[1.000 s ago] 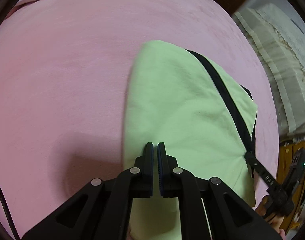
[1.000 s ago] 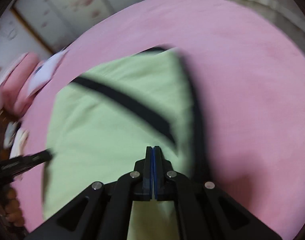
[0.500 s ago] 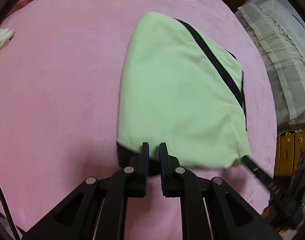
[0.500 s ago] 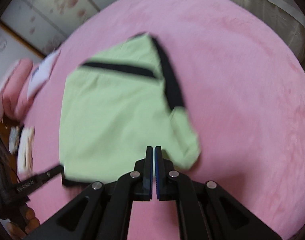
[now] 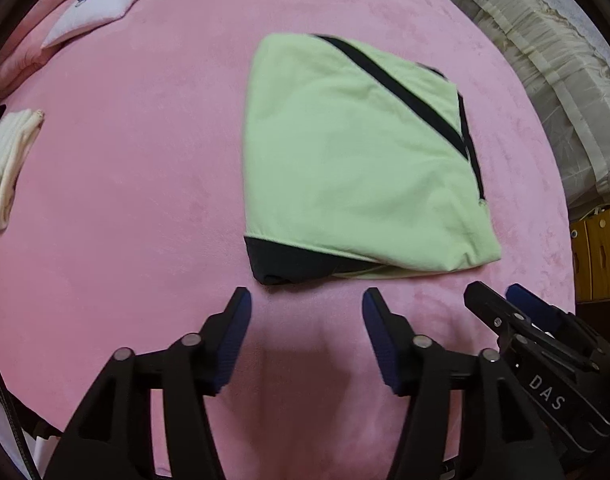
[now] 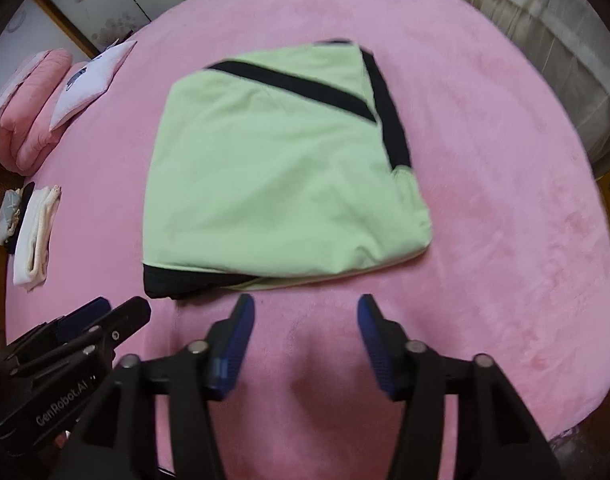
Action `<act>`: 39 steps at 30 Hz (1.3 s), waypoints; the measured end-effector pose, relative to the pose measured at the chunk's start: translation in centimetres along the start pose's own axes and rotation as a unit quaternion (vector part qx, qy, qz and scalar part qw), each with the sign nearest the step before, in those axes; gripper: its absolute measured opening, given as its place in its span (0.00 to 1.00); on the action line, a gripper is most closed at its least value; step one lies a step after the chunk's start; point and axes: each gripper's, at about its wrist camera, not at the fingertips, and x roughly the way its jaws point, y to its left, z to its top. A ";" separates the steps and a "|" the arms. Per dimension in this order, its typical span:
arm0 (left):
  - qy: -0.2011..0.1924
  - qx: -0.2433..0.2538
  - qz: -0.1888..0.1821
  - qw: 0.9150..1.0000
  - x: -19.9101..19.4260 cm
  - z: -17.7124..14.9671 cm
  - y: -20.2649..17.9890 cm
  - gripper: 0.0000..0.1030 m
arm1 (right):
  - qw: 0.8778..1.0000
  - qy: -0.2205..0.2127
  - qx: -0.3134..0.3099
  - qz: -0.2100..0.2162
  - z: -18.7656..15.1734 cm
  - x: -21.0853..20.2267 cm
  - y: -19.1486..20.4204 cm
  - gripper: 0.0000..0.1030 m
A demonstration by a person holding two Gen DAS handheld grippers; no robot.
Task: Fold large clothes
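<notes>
Two grippers: left gripper (image 5: 305,300) and right gripper (image 6: 305,306) both hang over bare pink cover just short of the garment, jaws having just sprung apart, nothing between them.
Garment: one pale green garment (image 5: 357,160) with black bands lies folded flat on the bed (image 5: 145,160), clear of both tools; a dark layer peeks out at its near left corner.
Left view only: a frilled cream curtain (image 5: 545,60) and wooden drawers (image 5: 597,248) at right, plus the right gripper in the lower right corner.
Right view only: stacked pink bedding (image 6: 29,108) and pale wall panels at upper left, plus the left gripper in the lower left corner.
Both views: one white pillow (image 5: 101,4), one folded white cloth (image 5: 5,168) at the left edge.
Room: open pink cover on all sides of the garment.
</notes>
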 end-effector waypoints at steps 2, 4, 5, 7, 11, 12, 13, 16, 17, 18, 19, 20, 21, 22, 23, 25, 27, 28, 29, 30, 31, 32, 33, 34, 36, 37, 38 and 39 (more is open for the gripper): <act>-0.003 -0.001 -0.003 1.000 -1.0 0.4 0.1 0.77 | 1.000 0.001 -0.009 -0.016 0.3 -1.1 0.1 0.64; -0.009 -0.001 -0.006 1.000 -1.9 0.7 0.2 0.79 | 1.000 0.000 -0.010 -0.017 0.6 -1.8 0.1 0.67; -0.013 -0.001 -0.006 1.000 -2.5 0.8 0.3 0.79 | 1.000 -0.001 -0.008 -0.016 0.8 -2.0 0.0 0.68; -0.015 -0.003 -0.005 1.000 -2.8 1.1 0.1 0.80 | 1.000 -0.002 -0.007 -0.019 1.1 -2.2 0.0 0.69; -0.017 -0.008 -0.007 1.000 -2.5 1.5 -0.3 0.80 | 1.000 0.001 -0.007 -0.019 1.4 -2.1 -0.1 0.70; -0.015 -0.008 -0.005 1.000 -2.4 1.5 -0.2 0.80 | 1.000 0.001 -0.005 -0.019 1.3 -2.2 -0.1 0.70; -0.013 -0.008 -0.004 1.000 -2.3 1.5 -0.3 0.80 | 1.000 0.003 -0.004 -0.019 1.4 -2.1 -0.3 0.70; -0.006 -0.008 -0.003 1.000 -2.2 1.4 -0.2 0.80 | 1.000 0.006 -0.005 -0.024 1.5 -2.0 -0.4 0.70; -0.005 -0.007 -0.001 1.000 -2.1 1.4 -0.3 0.80 | 1.000 0.006 -0.008 -0.027 1.6 -2.1 -0.4 0.70; -0.004 -0.006 0.002 1.000 -2.0 1.4 -0.4 0.80 | 1.000 0.007 -0.009 -0.028 1.7 -2.1 -0.4 0.70; -0.004 -0.004 0.004 1.000 -1.8 1.4 -0.5 0.80 | 1.000 0.008 -0.009 -0.027 1.8 -2.0 -0.5 0.70; -0.003 -0.002 0.008 1.000 -1.7 1.4 -0.6 0.80 | 1.000 0.010 -0.008 -0.025 1.9 -1.9 -0.4 0.70; -0.002 0.000 0.010 1.000 -1.6 1.4 -0.6 0.80 | 1.000 0.011 -0.008 -0.025 2.0 -1.8 -0.3 0.70; -0.002 0.000 0.009 1.000 -1.5 1.4 -0.7 0.80 | 1.000 0.012 -0.009 -0.025 2.0 -1.7 -0.2 0.70; -0.001 -0.001 0.008 1.000 -1.5 1.5 -0.8 0.80 | 1.000 0.012 -0.010 -0.026 2.1 -1.7 -0.2 0.70; 0.001 -0.002 0.006 1.000 -1.3 1.5 -0.8 0.80 | 1.000 0.012 -0.011 -0.026 2.3 -1.6 0.0 0.70; 0.001 -0.002 0.007 1.000 -1.2 1.7 -0.9 0.80 | 0.999 0.015 -0.013 -0.027 2.4 -1.5 0.2 0.70; 0.001 -0.002 0.007 1.000 -1.2 1.7 -0.9 0.80 | 0.999 0.015 -0.014 -0.027 2.3 -1.5 0.2 0.71; 0.001 -0.003 0.008 1.000 -1.1 1.7 -1.0 0.80 | 0.999 0.015 -0.015 -0.028 2.3 -1.4 0.4 0.71; 0.002 -0.005 0.009 1.000 -1.1 1.8 -1.0 0.80 | 0.999 0.016 -0.017 -0.029 2.4 -1.4 0.3 0.71; 0.003 -0.006 0.010 1.000 -1.1 1.8 -1.0 0.80 | 0.999 0.017 -0.017 -0.028 2.4 -1.3 0.3 0.71; 0.005 -0.007 0.010 1.000 -0.9 1.8 -0.9 0.80 | 0.999 0.018 -0.017 -0.028 2.4 -1.2 0.3 0.71; 0.007 -0.008 0.009 1.000 -0.8 1.9 -0.9 0.80 | 0.999 0.020 -0.018 -0.028 2.5 -1.1 0.2 0.71; 0.009 -0.009 0.009 1.000 -0.7 1.9 -0.8 0.80 | 0.999 0.021 -0.018 -0.028 2.5 -1.0 0.2 0.71; 0.015 -0.011 0.014 1.000 0.0 2.2 -0.6 0.80 | 0.999 0.028 -0.018 -0.024 2.7 -0.5 -0.1 0.71; 0.016 -0.012 0.016 1.000 0.3 2.4 -0.5 0.80 | 0.999 0.031 -0.016 -0.022 2.9 -0.2 -0.3 0.71; 0.020 -0.016 0.020 0.999 0.9 2.7 -0.2 0.80 | 0.999 0.035 -0.012 -0.019 3.1 0.2 -0.6 0.71; 0.023 -0.020 0.023 0.999 1.5 3.0 0.1 0.80 | 0.999 0.038 -0.007 -0.016 3.3 0.7 -1.1 0.71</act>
